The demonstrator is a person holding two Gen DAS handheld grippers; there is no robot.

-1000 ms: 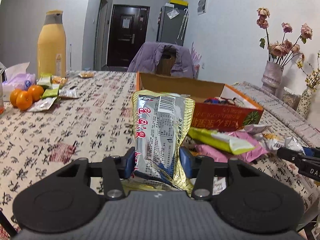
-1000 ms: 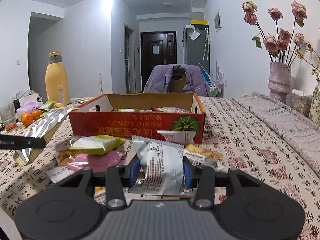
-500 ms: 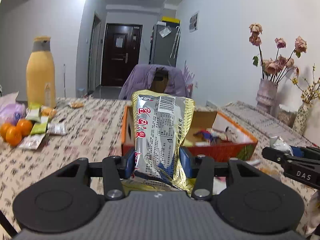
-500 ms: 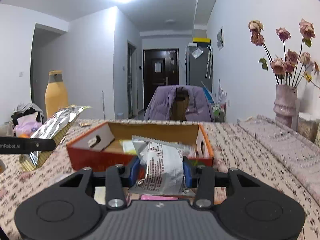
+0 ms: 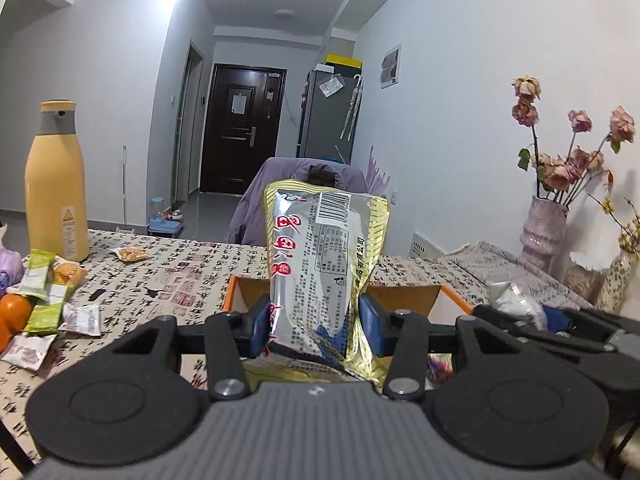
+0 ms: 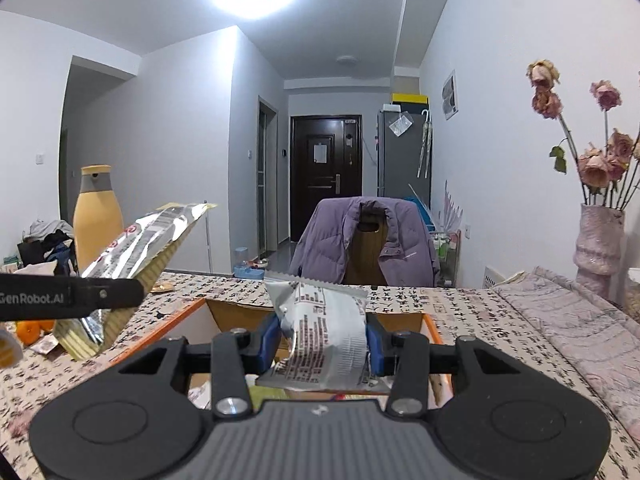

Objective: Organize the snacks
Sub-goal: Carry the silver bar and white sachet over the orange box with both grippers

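My left gripper (image 5: 316,332) is shut on a tall gold and silver snack packet (image 5: 326,268), held upright above the near end of the orange cardboard box (image 5: 404,300). My right gripper (image 6: 322,344) is shut on a smaller silver snack packet (image 6: 324,336), held above the same box (image 6: 236,314). The gold packet also shows at the left of the right wrist view (image 6: 140,248). The right gripper's packet shows at the right of the left wrist view (image 5: 514,304). Most of the box's inside is hidden behind the grippers.
Loose snack packets (image 5: 44,296) and oranges (image 5: 14,312) lie at the table's left side beside a tall yellow bottle (image 5: 56,188). A vase of dried roses (image 6: 598,244) stands at the right. A chair with a purple jacket (image 6: 366,240) stands behind the table.
Both grippers have risen with their packets and moved forward, from low by the packet pile in front of the box to above the box.
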